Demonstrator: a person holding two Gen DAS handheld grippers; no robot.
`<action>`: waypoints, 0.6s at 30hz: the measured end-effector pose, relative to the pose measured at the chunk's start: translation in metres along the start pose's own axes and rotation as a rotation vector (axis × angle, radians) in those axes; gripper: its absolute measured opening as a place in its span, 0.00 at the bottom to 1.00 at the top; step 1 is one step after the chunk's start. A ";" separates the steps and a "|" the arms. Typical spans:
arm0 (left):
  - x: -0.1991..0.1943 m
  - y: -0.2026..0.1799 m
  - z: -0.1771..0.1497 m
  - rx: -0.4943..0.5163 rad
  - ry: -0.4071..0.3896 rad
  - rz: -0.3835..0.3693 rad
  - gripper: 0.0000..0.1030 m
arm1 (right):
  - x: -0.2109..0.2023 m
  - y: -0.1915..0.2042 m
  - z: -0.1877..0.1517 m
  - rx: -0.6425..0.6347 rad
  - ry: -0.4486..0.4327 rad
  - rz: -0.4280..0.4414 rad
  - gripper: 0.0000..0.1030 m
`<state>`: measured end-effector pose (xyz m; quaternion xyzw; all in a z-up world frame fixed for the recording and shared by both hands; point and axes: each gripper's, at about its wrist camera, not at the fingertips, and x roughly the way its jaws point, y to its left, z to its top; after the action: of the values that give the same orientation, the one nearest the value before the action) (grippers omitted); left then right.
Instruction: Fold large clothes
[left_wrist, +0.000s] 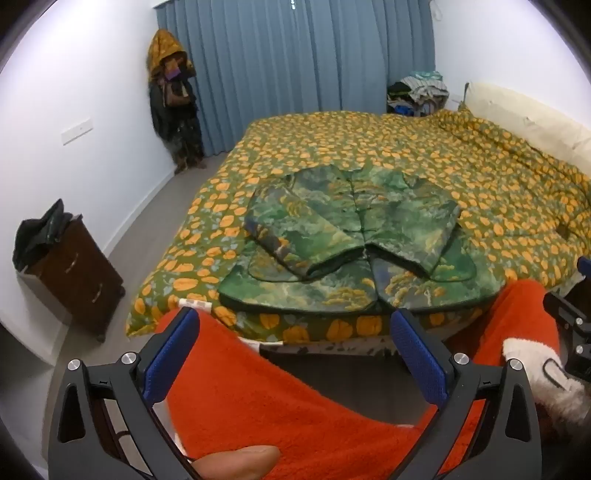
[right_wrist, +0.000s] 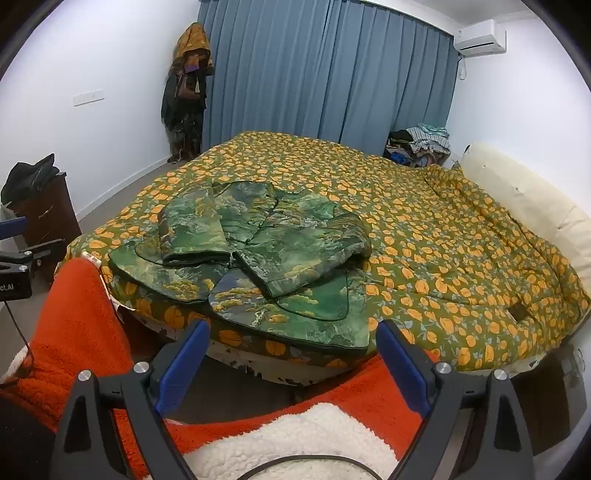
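A green landscape-print padded jacket lies face up at the near edge of the bed, both sleeves folded across its front. It also shows in the right wrist view. My left gripper is open and empty, held in front of the bed below the jacket's hem. My right gripper is open and empty, just short of the hem. The right gripper's body shows at the right edge of the left wrist view. The left gripper's body shows at the left edge of the right wrist view.
The bed carries a green quilt with orange flowers. A cream headboard is at the right, a clothes pile at the far corner. A dark cabinet stands left by the wall. Coats hang by blue curtains. Red fleece sleeves fill the foreground.
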<state>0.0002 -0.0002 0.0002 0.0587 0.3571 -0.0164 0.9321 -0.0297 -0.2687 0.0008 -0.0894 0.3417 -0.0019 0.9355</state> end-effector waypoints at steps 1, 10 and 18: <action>0.000 0.000 0.000 -0.002 -0.002 0.000 1.00 | 0.000 0.000 0.000 0.000 -0.001 0.000 0.91; 0.000 -0.010 -0.006 0.025 -0.006 -0.011 1.00 | -0.004 0.006 0.001 -0.003 -0.004 0.010 0.91; 0.000 -0.013 -0.006 0.054 -0.015 -0.033 1.00 | -0.003 0.008 -0.002 -0.017 -0.008 0.008 0.91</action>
<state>-0.0052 -0.0127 -0.0058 0.0776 0.3506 -0.0417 0.9324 -0.0338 -0.2609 0.0003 -0.0962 0.3383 0.0053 0.9361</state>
